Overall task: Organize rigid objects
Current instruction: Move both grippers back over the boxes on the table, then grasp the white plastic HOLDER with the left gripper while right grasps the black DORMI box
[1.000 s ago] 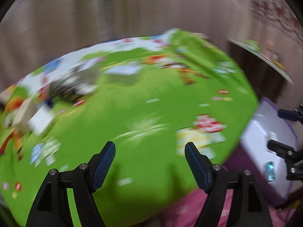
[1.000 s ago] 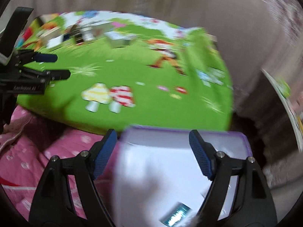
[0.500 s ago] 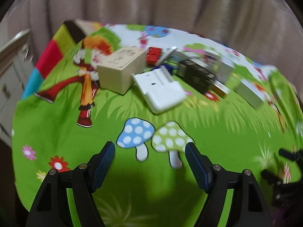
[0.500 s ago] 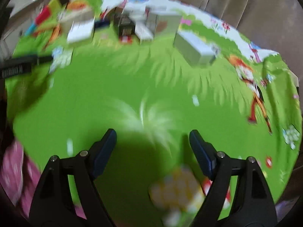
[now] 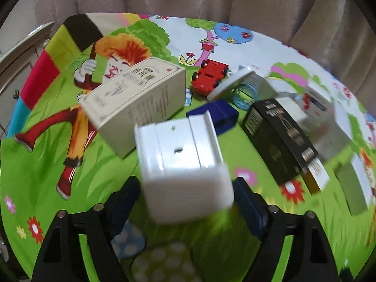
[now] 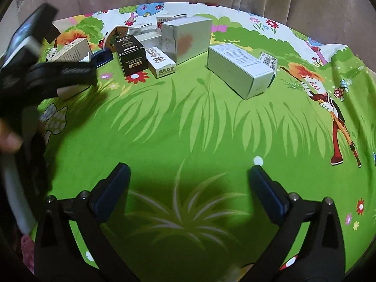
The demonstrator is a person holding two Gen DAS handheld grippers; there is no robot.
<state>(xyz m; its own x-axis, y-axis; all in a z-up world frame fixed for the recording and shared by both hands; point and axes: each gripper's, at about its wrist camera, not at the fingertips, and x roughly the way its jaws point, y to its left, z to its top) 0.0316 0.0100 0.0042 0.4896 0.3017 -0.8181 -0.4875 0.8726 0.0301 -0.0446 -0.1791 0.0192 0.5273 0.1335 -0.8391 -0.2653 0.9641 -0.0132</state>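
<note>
White box [image 5: 185, 164] lies on the green cloth [image 5: 35, 164], between the spread, released fingers of the left gripper [image 5: 188, 202]; a cream box [image 5: 136, 101] sits just behind-left. A good grasp would centre the jaws on its side walls before closing. No container shows. The right gripper [image 6: 189, 188] hovers unclenched, empty

A green cartoon cloth [image 6: 188, 117] covers the top. On it sit a white box [image 5: 181, 162], a black box [image 6: 131, 57], a red toy car [image 5: 209, 76] and a long grey box [image 6: 239, 69].
</note>
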